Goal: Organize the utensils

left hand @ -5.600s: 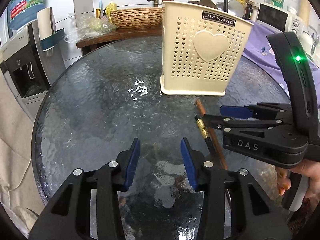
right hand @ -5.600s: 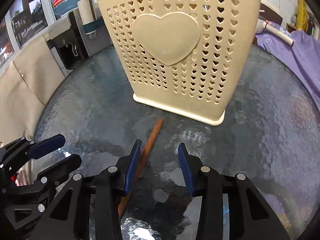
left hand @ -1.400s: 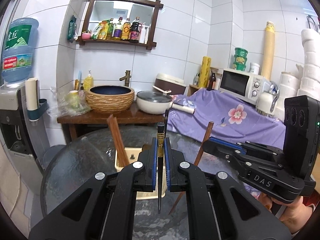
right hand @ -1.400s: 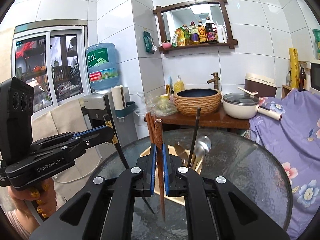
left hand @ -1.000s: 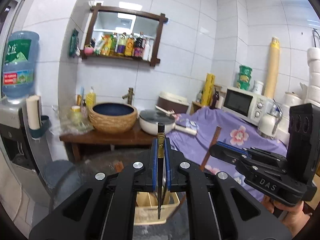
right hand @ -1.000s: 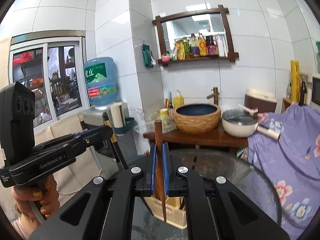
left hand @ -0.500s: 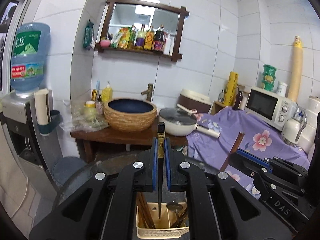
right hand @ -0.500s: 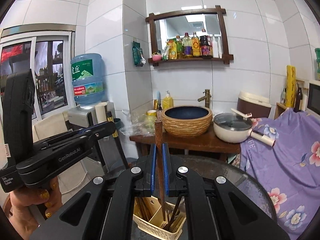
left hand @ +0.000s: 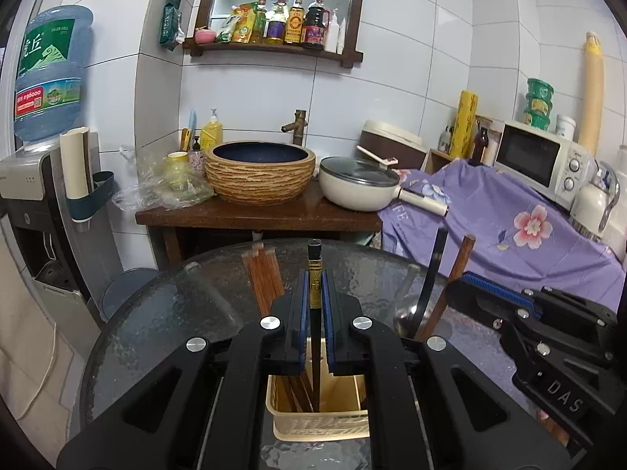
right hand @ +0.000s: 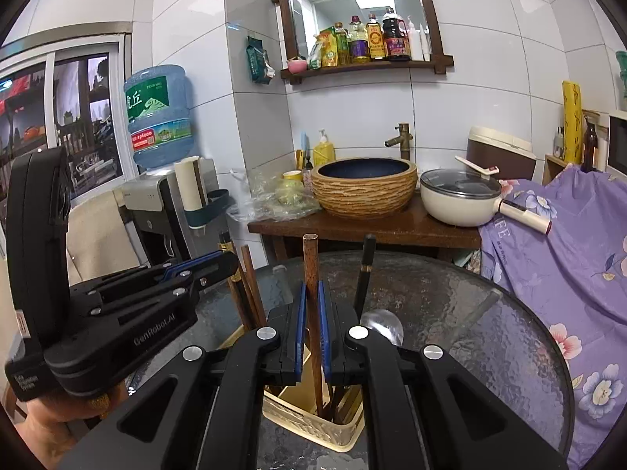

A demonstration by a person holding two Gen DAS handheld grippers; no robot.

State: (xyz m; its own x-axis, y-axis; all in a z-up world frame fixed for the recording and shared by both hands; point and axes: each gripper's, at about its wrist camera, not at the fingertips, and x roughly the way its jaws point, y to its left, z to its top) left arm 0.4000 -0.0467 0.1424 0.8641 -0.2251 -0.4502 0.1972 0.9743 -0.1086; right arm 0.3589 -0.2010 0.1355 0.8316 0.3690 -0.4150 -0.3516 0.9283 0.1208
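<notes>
My left gripper (left hand: 313,293) is shut on a black chopstick with a gold band (left hand: 314,274), held upright with its tip down inside the cream utensil holder (left hand: 319,427). My right gripper (right hand: 309,305) is shut on a brown wooden chopstick (right hand: 310,262), also upright, its tip inside the same holder (right hand: 309,427). Several brown chopsticks (left hand: 263,278), a black handle (left hand: 435,266) and a steel spoon (right hand: 382,323) stand in the holder. Each gripper shows in the other's view: the right (left hand: 490,293), the left (right hand: 203,266).
The holder stands on a round glass table (left hand: 164,313). Behind it are a wooden stand with a woven basin (left hand: 260,174) and a white pot (left hand: 358,188). A water dispenser (left hand: 35,180) stands at the left and a purple cloth (left hand: 509,219) with a microwave (left hand: 542,160) at the right.
Both grippers have come lower and tilted down over the holder. The tips of both chopsticks now reach into the holder.
</notes>
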